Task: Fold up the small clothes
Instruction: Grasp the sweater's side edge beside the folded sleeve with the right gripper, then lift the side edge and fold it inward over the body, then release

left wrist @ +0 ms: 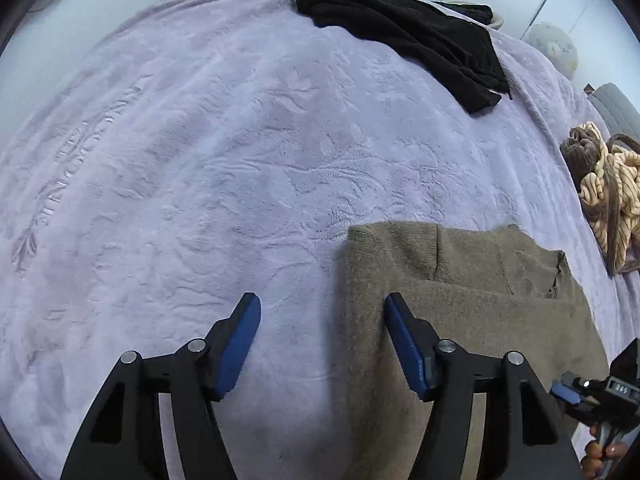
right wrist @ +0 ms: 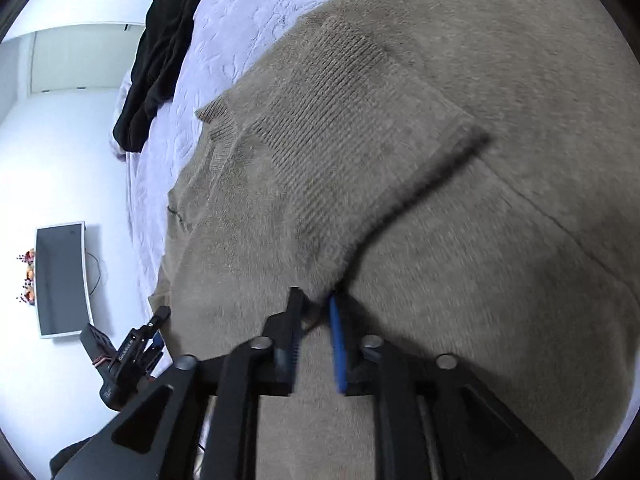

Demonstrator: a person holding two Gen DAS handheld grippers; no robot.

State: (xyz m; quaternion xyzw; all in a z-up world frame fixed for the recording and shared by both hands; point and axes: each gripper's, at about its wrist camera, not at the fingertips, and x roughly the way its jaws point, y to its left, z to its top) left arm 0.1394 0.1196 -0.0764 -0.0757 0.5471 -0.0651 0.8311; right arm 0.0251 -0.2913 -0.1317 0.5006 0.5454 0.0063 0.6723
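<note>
A fuzzy olive-brown sweater (left wrist: 472,312) lies flat on the lavender blanket (left wrist: 200,160), near its front right. My left gripper (left wrist: 322,310) hangs open above the sweater's left edge, one finger over the blanket and the other over the knit, with nothing pinched. In the right wrist view the sweater (right wrist: 500,80) fills the frame. Its ribbed sleeve (right wrist: 340,140) is raised off the body and throws a shadow. The sleeve's corner runs down between the fingers of my right gripper (right wrist: 316,304), which is shut on it. The right gripper (left wrist: 568,394) also shows low at the right, and the left gripper (right wrist: 158,328) low at the left.
A black garment (left wrist: 404,32) lies crumpled at the blanket's far edge, also seen as the black garment (right wrist: 160,60). A brown and cream striped garment (left wrist: 608,196) sits at the right edge. Beyond the bed are a white-framed screen (right wrist: 60,280) and white walls.
</note>
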